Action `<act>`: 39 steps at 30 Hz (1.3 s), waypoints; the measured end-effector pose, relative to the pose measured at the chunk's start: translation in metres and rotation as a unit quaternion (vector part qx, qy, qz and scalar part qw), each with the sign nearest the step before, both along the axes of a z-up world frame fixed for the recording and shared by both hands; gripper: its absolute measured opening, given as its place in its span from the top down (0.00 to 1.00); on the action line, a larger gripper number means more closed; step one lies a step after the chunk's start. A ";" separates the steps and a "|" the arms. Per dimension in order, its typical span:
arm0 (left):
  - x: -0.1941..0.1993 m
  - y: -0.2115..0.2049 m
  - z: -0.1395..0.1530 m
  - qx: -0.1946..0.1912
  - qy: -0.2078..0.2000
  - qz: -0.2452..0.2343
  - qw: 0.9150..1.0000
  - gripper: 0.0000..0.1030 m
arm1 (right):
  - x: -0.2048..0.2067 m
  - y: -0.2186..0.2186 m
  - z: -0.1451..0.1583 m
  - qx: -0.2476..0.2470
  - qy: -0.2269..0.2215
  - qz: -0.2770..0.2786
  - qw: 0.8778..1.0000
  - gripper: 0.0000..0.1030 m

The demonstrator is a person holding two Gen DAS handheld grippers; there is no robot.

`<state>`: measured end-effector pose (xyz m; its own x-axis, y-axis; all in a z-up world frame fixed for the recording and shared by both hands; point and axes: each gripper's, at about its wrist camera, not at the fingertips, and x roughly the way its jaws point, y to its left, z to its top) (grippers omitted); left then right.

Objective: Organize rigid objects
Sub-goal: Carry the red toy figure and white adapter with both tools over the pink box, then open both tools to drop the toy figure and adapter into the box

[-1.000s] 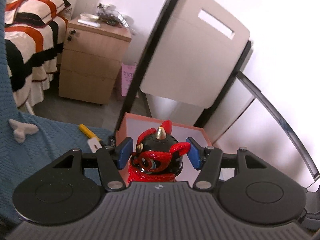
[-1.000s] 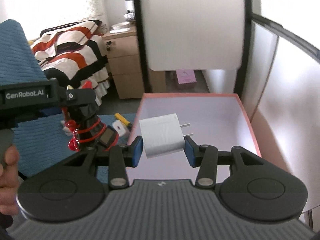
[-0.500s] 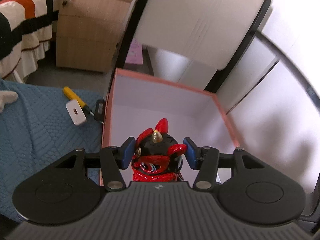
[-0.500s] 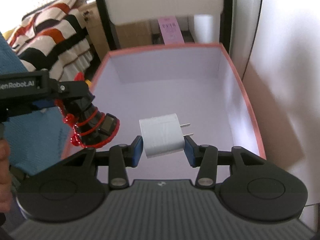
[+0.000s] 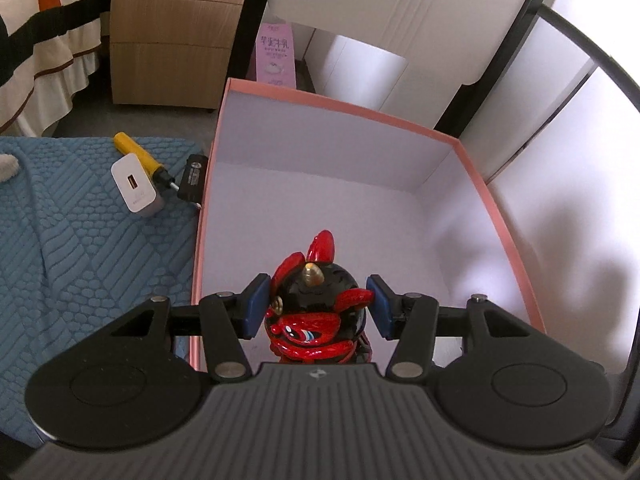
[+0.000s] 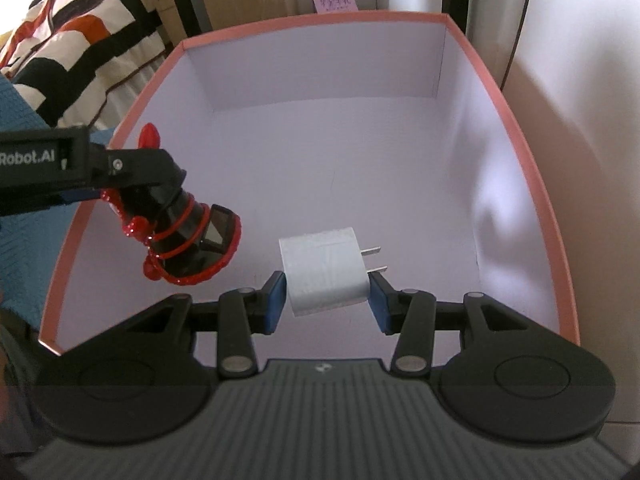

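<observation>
A wooden nightstand (image 5: pixel 168 36) stands beside a striped bedspread (image 5: pixel 44 40), pink carton (image 5: pixel 276 58) nearby.

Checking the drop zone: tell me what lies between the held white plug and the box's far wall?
Nothing: in the right wrist view, only bare box floor stretches from the white plug to the far wall.

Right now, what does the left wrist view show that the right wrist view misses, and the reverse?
Left wrist only: a white USB charger block, a yellow-handled screwdriver and a small black adapter on the blue textured mat.

Right wrist only: the right gripper clamping a white two-prong plug.

Both: the pink-rimmed white box and the red-and-black horned figurine held in the left gripper.
</observation>
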<state>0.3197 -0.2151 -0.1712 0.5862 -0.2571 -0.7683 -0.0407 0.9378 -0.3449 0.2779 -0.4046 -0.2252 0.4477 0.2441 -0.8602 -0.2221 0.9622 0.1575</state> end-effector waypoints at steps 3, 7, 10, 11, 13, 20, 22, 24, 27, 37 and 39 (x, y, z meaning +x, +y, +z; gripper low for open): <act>-0.001 0.001 0.000 -0.001 0.002 0.002 1.000 0.43 | 0.000 -0.001 0.001 0.003 -0.002 0.001 1.000 0.56; -0.004 0.001 0.004 -0.007 0.001 0.003 1.000 0.43 | -0.001 -0.004 0.009 0.004 -0.015 0.006 1.000 0.56; -0.007 0.001 0.009 -0.014 -0.002 0.003 1.000 0.40 | -0.003 -0.006 0.017 0.009 -0.023 0.004 1.000 0.56; -0.009 0.002 0.011 -0.016 -0.009 0.002 1.000 0.40 | -0.004 -0.007 0.021 0.009 -0.027 0.002 1.000 0.56; -0.014 0.004 0.019 -0.018 -0.018 0.002 1.000 0.40 | -0.004 -0.009 0.029 0.010 -0.035 0.000 0.999 0.56; -0.037 0.014 0.060 -0.014 -0.063 0.006 0.998 0.40 | -0.017 -0.010 0.066 0.022 -0.074 -0.008 0.997 0.56; -0.046 0.018 0.073 -0.012 -0.078 0.008 0.997 0.40 | -0.023 -0.009 0.078 0.026 -0.087 -0.007 0.996 0.56; -0.055 0.022 0.086 -0.012 -0.092 0.011 0.996 0.40 | -0.029 -0.005 0.089 0.029 -0.098 -0.005 0.995 0.56; -0.070 0.030 0.105 -0.012 -0.113 0.017 0.993 0.40 | -0.041 -0.001 0.106 0.034 -0.118 0.001 0.992 0.56; -0.124 0.058 0.151 0.002 -0.165 0.037 0.986 0.40 | -0.075 0.021 0.148 0.046 -0.167 0.028 0.985 0.56; -0.134 0.067 0.155 0.002 -0.170 0.044 0.985 0.40 | -0.082 0.027 0.153 0.044 -0.174 0.034 0.983 0.56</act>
